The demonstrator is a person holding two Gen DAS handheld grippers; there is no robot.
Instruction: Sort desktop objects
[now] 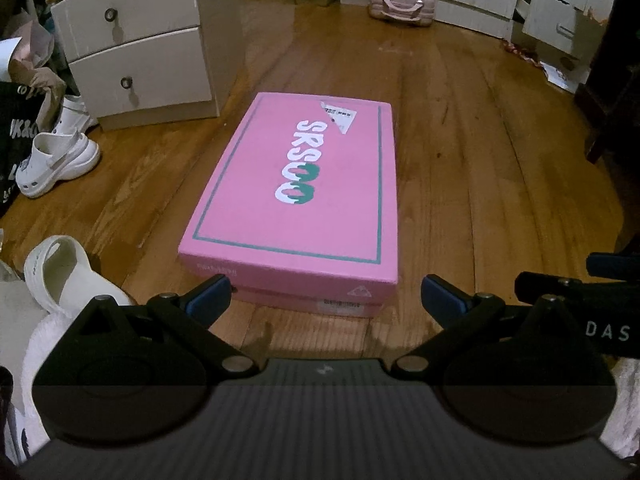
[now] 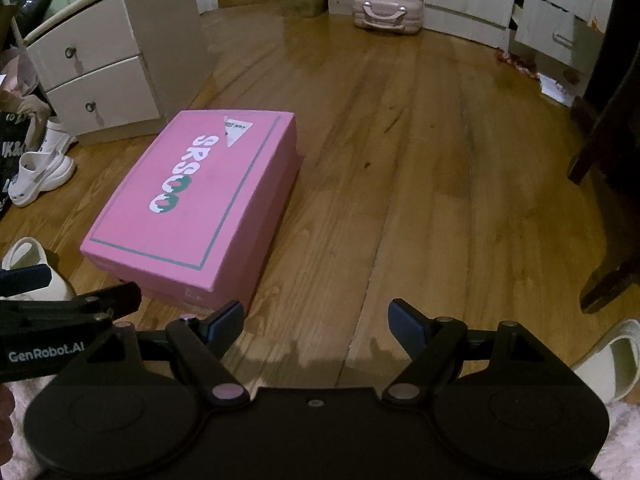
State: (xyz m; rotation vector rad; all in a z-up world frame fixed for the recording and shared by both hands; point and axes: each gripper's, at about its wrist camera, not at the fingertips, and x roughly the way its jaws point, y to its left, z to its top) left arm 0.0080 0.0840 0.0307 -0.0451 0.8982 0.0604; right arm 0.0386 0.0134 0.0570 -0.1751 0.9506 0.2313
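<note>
So over on the left there's a white chunky-soled sandal (image 1: 56, 160) near a beige two-drawer nightstand (image 1: 136, 48), and a closed pink cardboard shoebox with white and green lettering (image 1: 296, 196) sits flat on the brown wooden plank floor (image 1: 480, 184) just right of them. The left gripper (image 1: 326, 300) hangs just short of the box's near end, blue-padded jaws spread wide with nothing in them. The right gripper (image 2: 316, 324) sits further right over bare floor, jaws apart and empty too, with a small pink suitcase (image 2: 388, 12) lying way off at the far wall.
</note>
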